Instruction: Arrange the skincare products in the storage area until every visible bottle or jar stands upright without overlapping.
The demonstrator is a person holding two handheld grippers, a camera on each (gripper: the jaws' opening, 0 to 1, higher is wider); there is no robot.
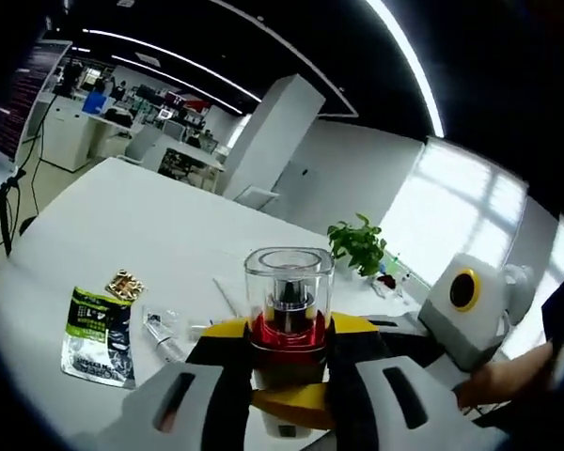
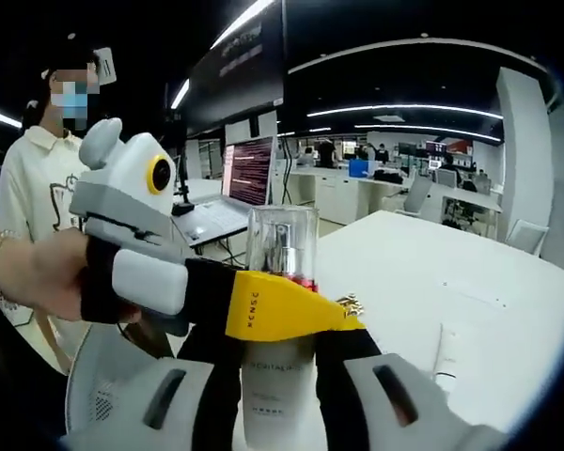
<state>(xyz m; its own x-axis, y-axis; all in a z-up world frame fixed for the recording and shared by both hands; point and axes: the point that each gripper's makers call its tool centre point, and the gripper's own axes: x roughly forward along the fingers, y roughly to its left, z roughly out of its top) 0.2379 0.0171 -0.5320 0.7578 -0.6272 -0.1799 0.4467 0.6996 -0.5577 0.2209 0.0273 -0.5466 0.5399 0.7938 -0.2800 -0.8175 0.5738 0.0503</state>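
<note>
A skincare bottle (image 1: pixel 287 277) with a clear cap, a red collar and a white printed body (image 2: pixel 274 390) is held in the air above the white table (image 1: pixel 141 225). My left gripper (image 1: pixel 287 352) is shut on it at the collar, its black and yellow jaws on either side. My right gripper (image 2: pixel 280 376) is shut on the white body lower down. The right gripper's white housing (image 1: pixel 470 310) comes in from the right, held by a hand. The left gripper's housing (image 2: pixel 132 202) comes in from the left, and its yellow jaw crosses the bottle's front.
On the table lie a green and black sachet (image 1: pixel 99 334), a small gold wrapped item (image 1: pixel 124 284) and a clear plastic packet (image 1: pixel 164 334). A potted plant (image 1: pixel 360 244) stands at the far edge. A person (image 2: pixel 28 188) stands beside an open laptop (image 2: pixel 240 178).
</note>
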